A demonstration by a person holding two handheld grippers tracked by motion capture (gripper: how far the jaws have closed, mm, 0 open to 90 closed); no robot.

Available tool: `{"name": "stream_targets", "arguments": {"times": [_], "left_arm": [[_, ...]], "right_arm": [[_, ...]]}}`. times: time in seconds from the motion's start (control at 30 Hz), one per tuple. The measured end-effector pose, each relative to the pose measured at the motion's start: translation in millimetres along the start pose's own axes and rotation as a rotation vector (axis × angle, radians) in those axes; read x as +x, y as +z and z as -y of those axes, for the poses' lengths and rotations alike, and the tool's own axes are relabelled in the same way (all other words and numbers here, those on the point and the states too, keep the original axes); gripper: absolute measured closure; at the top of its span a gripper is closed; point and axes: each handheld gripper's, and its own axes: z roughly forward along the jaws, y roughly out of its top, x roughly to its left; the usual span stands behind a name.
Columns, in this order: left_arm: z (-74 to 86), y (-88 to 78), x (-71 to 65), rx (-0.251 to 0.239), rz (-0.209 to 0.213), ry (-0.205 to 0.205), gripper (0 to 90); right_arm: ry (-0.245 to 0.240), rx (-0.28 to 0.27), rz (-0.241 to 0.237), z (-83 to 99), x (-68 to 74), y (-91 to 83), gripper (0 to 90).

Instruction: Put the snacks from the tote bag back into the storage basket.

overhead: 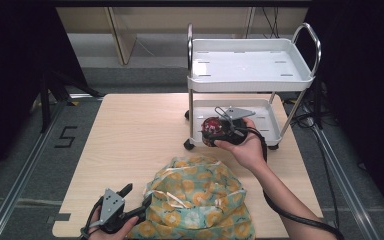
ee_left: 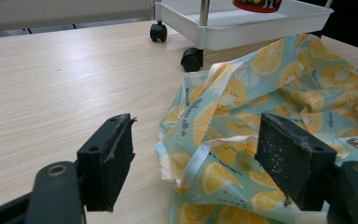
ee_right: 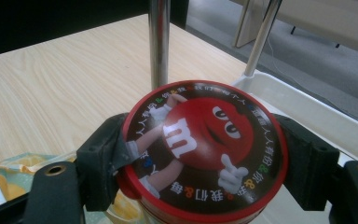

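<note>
Your right gripper [overhead: 214, 134] is clamped on a round red-rimmed candy tin with a red cartoon figure on its lid [ee_right: 204, 148]; one black jaw presses on each side of the rim. You hold the tin at the front edge of the lower shelf of the small white two-shelf trolley with chrome posts [overhead: 250, 80], which stands on its black castors at the far side of the pale wooden table [overhead: 130, 135]. One chrome post rises just behind the tin.

Your left gripper [overhead: 136, 200] sits low at the near edge of the table, jaws spread wide and pressing on nothing. The right jaw lies against the crumpled turquoise cloth bag printed with lemon slices [overhead: 197, 200], the left jaw over bare wood beside it.
</note>
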Motion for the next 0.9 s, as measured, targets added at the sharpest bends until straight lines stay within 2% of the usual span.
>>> {"name": "stream_targets", "arguments": {"times": [0.1,0.13,0.2,0.3,0.4,0.47,0.57,0.6,0.7,0.77,0.87,0.9], "left_arm": [[0.1,0.1,0.3,0.002,-0.001,0.001,26.6],[0.1,0.2,0.4,0.002,-0.001,0.002,26.6],[0.0,0.1,0.4,0.001,-0.001,0.001,26.6],[0.0,-0.1,0.6,0.0,-0.001,0.003,26.6],[0.1,-0.1,0.9,0.001,-0.002,0.005,26.6],[-0.1,-0.2,1.0,0.001,-0.003,0.006,26.4],[-0.3,0.2,0.1,-0.008,-0.003,-0.004,26.4],[-0.4,0.0,0.2,-0.005,-0.005,-0.001,26.5],[-0.4,0.2,0.3,-0.003,-0.002,0.0,26.4],[-0.5,0.3,0.2,-0.001,-0.001,0.001,26.4],[-0.6,0.3,0.3,-0.003,-0.001,0.002,26.4],[-0.5,0.6,0.1,-0.007,0.0,-0.003,26.4]], "right_arm": [[-0.004,-0.003,0.012,-0.6,-0.7,0.2,26.9],[-0.022,-0.003,0.003,-0.9,-2.5,1.4,26.9],[-0.027,-0.001,0.01,-1.3,-3.2,1.9,26.9],[-0.002,0.003,0.01,-1.8,-3.1,2.6,26.9],[-0.038,-0.01,0.024,-2.5,-5.1,4.0,26.9],[-0.024,0.001,0.012,-2.6,-5.0,4.7,26.9],[-0.005,0.003,0.024,-2.1,-5.0,5.0,26.9],[-0.003,0.009,0.009,-2.2,-5.0,5.5,26.9],[0.003,0.015,0.024,-1.9,-5.0,5.1,26.9],[0.013,0.018,0.016,-1.4,-4.6,6.7,26.9],[-0.003,0.016,0.015,-2.0,-6.8,8.1,26.9],[0.03,0.021,0.02,-1.7,-4.5,8.2,26.9]]}}
